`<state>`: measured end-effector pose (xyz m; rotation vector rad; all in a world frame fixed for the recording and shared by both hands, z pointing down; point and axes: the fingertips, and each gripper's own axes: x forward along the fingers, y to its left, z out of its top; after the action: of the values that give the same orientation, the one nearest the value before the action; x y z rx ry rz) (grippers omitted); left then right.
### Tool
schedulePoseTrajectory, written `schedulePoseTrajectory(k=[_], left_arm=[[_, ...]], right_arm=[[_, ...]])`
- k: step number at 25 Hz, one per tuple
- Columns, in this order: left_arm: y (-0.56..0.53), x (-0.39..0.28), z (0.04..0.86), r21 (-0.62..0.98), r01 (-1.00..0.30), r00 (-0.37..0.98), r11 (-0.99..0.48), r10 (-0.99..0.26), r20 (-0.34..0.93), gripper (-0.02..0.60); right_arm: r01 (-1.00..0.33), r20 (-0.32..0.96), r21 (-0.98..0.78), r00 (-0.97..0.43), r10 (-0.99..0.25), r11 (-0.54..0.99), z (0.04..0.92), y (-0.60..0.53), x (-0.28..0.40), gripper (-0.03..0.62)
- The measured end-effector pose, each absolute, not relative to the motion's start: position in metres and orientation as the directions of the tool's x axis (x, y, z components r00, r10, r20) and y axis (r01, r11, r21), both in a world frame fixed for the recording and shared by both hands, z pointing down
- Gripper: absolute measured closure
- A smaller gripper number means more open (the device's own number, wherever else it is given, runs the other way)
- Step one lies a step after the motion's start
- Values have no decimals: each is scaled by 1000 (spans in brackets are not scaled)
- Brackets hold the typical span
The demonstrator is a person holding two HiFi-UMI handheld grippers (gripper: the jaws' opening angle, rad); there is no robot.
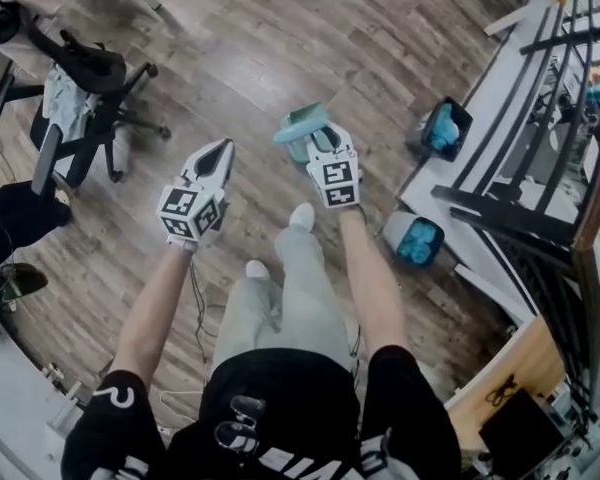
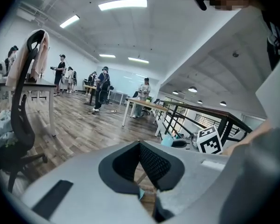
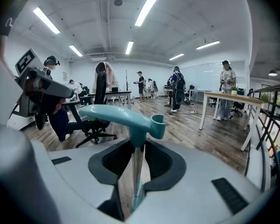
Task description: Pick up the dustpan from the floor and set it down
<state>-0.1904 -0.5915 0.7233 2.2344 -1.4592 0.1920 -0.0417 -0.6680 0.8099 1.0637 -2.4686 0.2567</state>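
Far left in the head view we see a black office chair [image 1: 80, 78] w/ cloth draped on it, standing on the brown wood-plank floor [image 1: 230, 28].

Next, the left gripper [image 1: 223, 148], white w/ black-edged jaws. In the left gripper view [image 2: 141, 146] its jaws meet at the tips and nothing's betw. them; only floor shows thru the gap behind the tips. So it's empty and closed.

Centre: the person's grey trouser legs and white shoes [image 1: 302, 216], just below and betw. the two grippers.

Right of that, the right gripper [image 1: 315, 140]. In the right gripper view [image 3: 137, 148] its jaws are part-way apart and clamped on the thin metal shaft [image 3: 136, 169] of the teal long-handled dustpan [image 3: 121, 115]. The teal grip sits crosswise just above the jaws. In the head view the teal grip [image 1: 300, 126] pokes out past the gripper's front, in front of the person's feet. The pan end is hidden under the gripper, so we can't tell if it touches the floor.

Further right: two small bins w/ blue liners [image 1: 445, 128] [image 1: 417, 240], then a black metal railing [image 1: 520, 208].
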Motion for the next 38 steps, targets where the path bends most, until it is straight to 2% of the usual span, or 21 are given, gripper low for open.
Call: schedulePoseTrajectory(k=[5, 12, 19, 23, 29, 35, 38], left_arm=[[-601, -202, 762, 296, -903, 407, -312, -842, 354, 584], [-598, -210, 787, 289, -911, 388, -294, -849, 359, 584], [-586, -218, 755, 283, -913, 385, -295, -851, 356, 584], [-576, -219, 721, 267, -913, 390, -309, -853, 346, 584], [-549, -228, 649, 248, -910, 401, -334, -861, 312, 584], [-496, -233, 570, 245, -903, 415, -353, -864, 284, 584], [-470, -234, 534, 248, -895, 430, -371, -866, 255, 584]], right_arm=[[-702, 487, -1, -623, -612, 713, 865, -674, -56, 510], [-645, 475, -5, -674, -566, 764, 884, -671, -94, 508], [-618, 578, -11, -646, -499, 786, 896, -656, -116, 500], [-641, 626, -57, -620, -473, 765, 892, -640, -105, 454], [-738, 592, -63, -570, -570, 672, 814, -608, -60, 467], [-803, 507, -33, -527, -682, 595, 681, -555, -37, 577], [-817, 454, -30, -524, -721, 576, 618, -528, -34, 597]])
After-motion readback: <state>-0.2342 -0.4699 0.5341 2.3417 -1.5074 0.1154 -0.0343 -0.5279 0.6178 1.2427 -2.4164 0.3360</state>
